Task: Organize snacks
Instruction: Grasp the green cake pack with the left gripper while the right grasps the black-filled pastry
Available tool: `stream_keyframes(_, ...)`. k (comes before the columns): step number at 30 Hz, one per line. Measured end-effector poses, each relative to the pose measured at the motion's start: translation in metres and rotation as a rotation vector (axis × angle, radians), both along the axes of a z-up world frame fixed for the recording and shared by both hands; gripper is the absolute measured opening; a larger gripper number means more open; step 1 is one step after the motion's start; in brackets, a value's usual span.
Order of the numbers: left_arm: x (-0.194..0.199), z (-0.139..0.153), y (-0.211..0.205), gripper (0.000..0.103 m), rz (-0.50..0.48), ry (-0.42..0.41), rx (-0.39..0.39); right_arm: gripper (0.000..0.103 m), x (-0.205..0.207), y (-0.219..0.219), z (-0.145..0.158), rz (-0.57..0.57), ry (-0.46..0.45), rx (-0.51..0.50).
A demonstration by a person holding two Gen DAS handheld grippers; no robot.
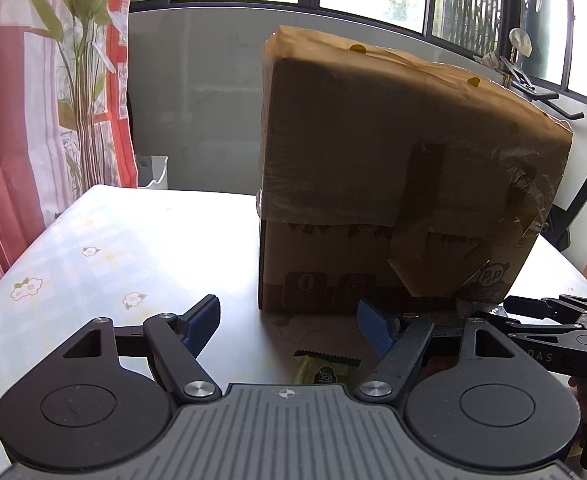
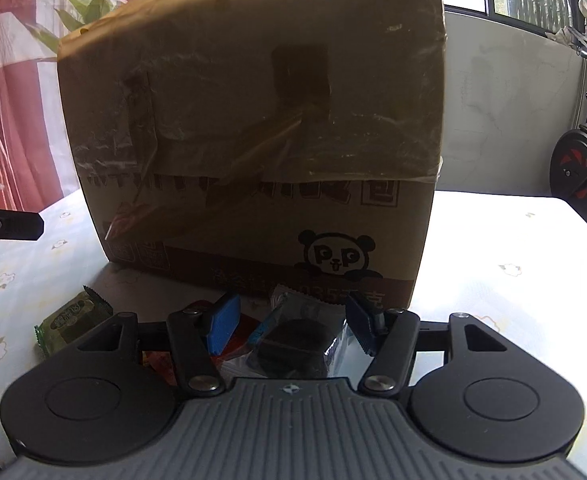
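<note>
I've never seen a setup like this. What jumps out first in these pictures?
A big taped cardboard box with a cartoon panda printed low on its front stands on the flowered tablecloth and fills both views. In front of it lie small snacks: a green packet to the left, and a dark wrapped snack between the open blue-padded fingers of the right gripper. The left gripper is open and empty.

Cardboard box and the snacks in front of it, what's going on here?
A person holds a gripper tool in each hand over a flowered tablecloth, facing a taped cardboard box with a panda logo. Both tools are open and hold nothing. The right tool hovers over a clear-wrapped dark snack beside red and orange packets. The left tool is above a green snack packet. Nothing is grasped yet.
</note>
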State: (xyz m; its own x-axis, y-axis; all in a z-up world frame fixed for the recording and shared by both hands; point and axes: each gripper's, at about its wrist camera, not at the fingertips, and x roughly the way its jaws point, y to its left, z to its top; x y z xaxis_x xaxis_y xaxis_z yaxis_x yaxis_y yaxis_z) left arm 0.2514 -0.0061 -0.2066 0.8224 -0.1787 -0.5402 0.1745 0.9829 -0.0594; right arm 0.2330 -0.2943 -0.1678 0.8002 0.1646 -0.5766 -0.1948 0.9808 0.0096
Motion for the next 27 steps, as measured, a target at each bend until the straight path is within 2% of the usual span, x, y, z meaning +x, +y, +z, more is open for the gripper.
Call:
stream_keyframes(11,-0.005,-0.029,-0.013,0.075,-0.043,0.082,0.003,0.062,-0.007,0.003,-0.008,-0.031,0.016,-0.068)
stream_keyframes(18,-0.006,-0.041,-0.018,0.075,-0.058,0.111,0.016,0.062,-0.002,-0.002,-0.01,-0.038,0.034,-0.01)
stream_keyframes(21,-0.001,-0.045,-0.021,0.075,-0.069,0.116,0.048,0.062,-0.001,-0.009,-0.009,-0.05,0.046,0.023)
stream_keyframes(25,0.012,-0.054,-0.023,0.061,-0.059,0.17,0.074,0.062,-0.001,-0.017,-0.005,-0.051,0.061,0.041)
stream_keyframes(27,0.013,-0.058,-0.023,0.06,-0.054,0.179,0.075,0.062,0.0,-0.017,-0.004,-0.048,0.066,0.039)
